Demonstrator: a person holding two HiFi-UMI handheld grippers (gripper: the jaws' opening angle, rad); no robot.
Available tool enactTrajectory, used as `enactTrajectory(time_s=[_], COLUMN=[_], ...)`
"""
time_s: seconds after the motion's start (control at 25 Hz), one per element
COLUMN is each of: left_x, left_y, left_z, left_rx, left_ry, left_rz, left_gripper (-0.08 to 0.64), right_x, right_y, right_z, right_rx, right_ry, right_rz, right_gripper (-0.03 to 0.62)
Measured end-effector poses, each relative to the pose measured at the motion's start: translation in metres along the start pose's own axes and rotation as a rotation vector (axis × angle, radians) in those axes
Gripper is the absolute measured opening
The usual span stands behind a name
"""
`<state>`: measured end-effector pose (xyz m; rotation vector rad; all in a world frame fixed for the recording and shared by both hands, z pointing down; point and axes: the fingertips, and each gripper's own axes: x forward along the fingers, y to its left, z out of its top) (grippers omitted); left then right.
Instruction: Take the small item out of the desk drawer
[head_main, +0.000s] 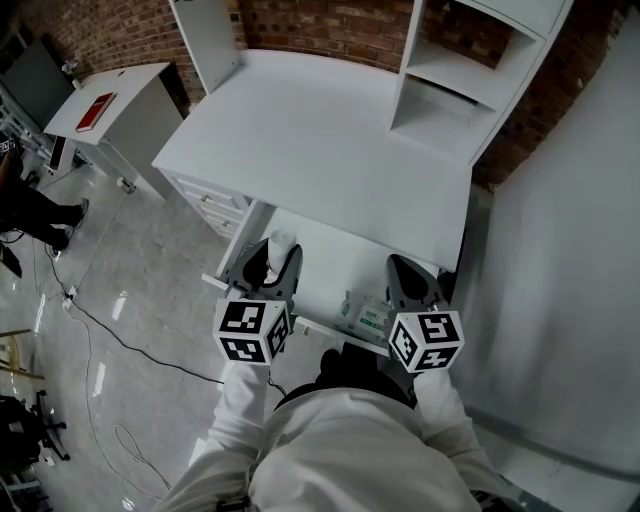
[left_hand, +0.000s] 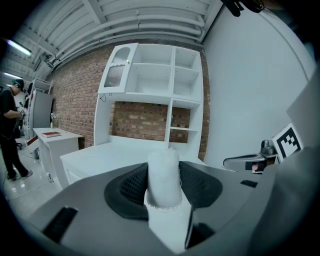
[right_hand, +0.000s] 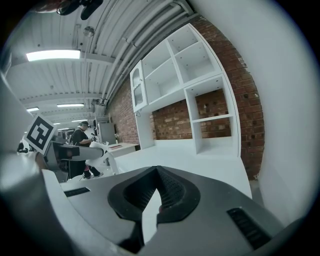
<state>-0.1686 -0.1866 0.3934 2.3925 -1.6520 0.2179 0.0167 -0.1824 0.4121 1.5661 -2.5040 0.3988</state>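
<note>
A small white cylindrical item (head_main: 283, 242) stands upright between the jaws of my left gripper (head_main: 270, 262), held over the left end of the open desk drawer (head_main: 322, 268). In the left gripper view the item (left_hand: 164, 176) fills the gap between the two dark pads (left_hand: 129, 187), which press on its sides. My right gripper (head_main: 414, 278) hovers over the right end of the drawer. In the right gripper view its jaws (right_hand: 157, 175) meet at the tips with nothing between them.
A green-and-white packet (head_main: 365, 315) lies in the drawer near its front. The white desk top (head_main: 320, 150) carries a shelf unit (head_main: 450, 90) at the back right. A side table with a red book (head_main: 95, 110), a person (head_main: 30, 210) and floor cables (head_main: 110, 330) are at left.
</note>
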Motion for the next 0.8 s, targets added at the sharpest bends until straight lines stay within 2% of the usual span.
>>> enactTrajectory(time_s=[0.8], left_x=[0.0013], left_y=[0.0105], left_z=[0.0084], left_rx=[0.004], left_ry=[-0.022], left_rz=[-0.001], left_gripper=[0.195], right_x=[0.0049], right_y=[0.0017], right_z=[0.0062], right_rx=[-0.004], right_ry=[-0.013], right_rz=[-0.009], right_gripper=[0.026])
